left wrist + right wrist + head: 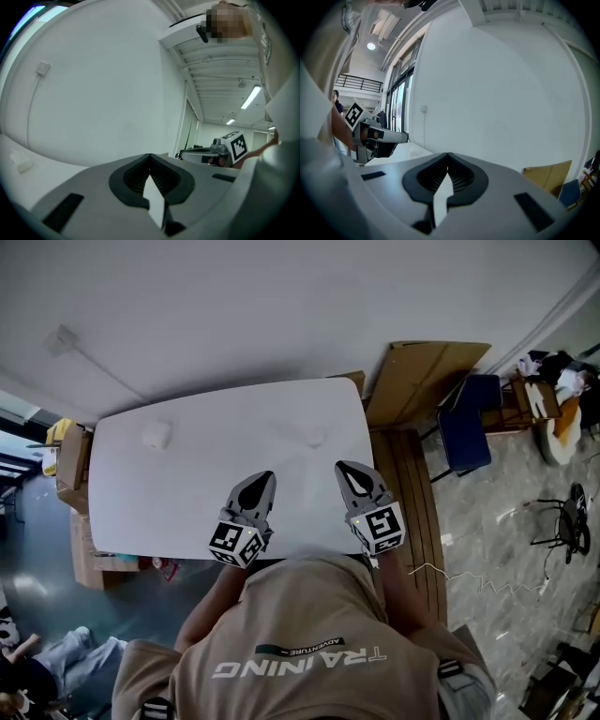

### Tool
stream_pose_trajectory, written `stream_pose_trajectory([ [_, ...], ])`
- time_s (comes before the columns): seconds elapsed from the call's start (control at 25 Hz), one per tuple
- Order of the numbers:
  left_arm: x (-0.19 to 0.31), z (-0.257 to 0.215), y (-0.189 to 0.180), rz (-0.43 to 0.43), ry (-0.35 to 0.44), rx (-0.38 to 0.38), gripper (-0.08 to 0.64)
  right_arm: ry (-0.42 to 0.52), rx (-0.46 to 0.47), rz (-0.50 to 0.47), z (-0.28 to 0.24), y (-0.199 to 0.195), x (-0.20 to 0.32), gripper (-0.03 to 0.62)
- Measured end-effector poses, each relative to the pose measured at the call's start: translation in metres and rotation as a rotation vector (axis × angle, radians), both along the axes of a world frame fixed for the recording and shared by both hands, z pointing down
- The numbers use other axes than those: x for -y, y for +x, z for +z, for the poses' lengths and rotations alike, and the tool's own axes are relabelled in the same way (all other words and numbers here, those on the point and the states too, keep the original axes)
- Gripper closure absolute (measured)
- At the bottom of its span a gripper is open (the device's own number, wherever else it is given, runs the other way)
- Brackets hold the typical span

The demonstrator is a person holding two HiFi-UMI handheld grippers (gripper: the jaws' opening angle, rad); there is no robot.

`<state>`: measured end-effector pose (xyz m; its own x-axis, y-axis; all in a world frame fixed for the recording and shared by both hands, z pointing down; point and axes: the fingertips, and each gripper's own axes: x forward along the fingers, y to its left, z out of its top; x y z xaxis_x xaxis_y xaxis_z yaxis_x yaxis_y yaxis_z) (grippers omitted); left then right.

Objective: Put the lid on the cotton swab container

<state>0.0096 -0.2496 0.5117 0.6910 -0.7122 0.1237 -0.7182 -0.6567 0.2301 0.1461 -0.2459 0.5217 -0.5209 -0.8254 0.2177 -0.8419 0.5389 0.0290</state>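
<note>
On the white table (225,474) a small white boxy object (157,435) lies at the far left; it may be the cotton swab container. A faint, pale round thing (314,438) lies at the far middle; I cannot tell whether it is the lid. Both grippers hover over the table's near edge, well short of both objects. My left gripper (263,477) is shut and holds nothing, as its own view shows (150,157). My right gripper (345,468) is shut and empty too (448,155). The left gripper view catches the white object (21,161) on the table at far left.
A cardboard sheet (427,376) leans against the wall right of the table, with a blue chair (469,432) and a wooden board (412,512) beside it. Cardboard boxes (73,460) stand at the table's left end. Another person's legs (52,657) show at lower left.
</note>
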Motion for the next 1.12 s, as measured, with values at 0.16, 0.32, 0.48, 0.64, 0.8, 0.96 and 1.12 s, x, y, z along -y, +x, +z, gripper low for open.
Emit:
stream_pose_trajectory([
  [0.16,0.004,0.001,-0.003,-0.013,-0.011,0.007,0.548,-0.007,0.000,-0.001,-0.001,0.002,0.007,0.575],
  [0.32,0.009,-0.004,-0.003,-0.002,-0.001,-0.007,0.548,-0.015,-0.011,-0.005,-0.004,-0.003,0.013,0.575],
  [0.48,0.015,-0.003,-0.009,-0.006,0.002,-0.018,0.548,-0.059,-0.058,-0.029,0.011,-0.008,0.025,0.575],
  [0.64,0.013,0.001,-0.015,-0.010,-0.016,-0.031,0.548,-0.129,-0.077,-0.053,0.029,-0.012,0.053,0.575],
  [0.8,0.005,0.009,-0.025,-0.020,-0.041,-0.049,0.548,-0.205,-0.094,-0.031,0.061,-0.016,0.086,0.575],
  [0.96,-0.003,0.012,-0.026,0.002,-0.053,-0.058,0.548,-0.295,-0.134,-0.014,0.098,-0.020,0.111,0.575],
  [1.12,-0.004,0.014,-0.025,0.032,-0.060,-0.055,0.548,-0.374,-0.154,0.004,0.125,-0.019,0.132,0.575],
])
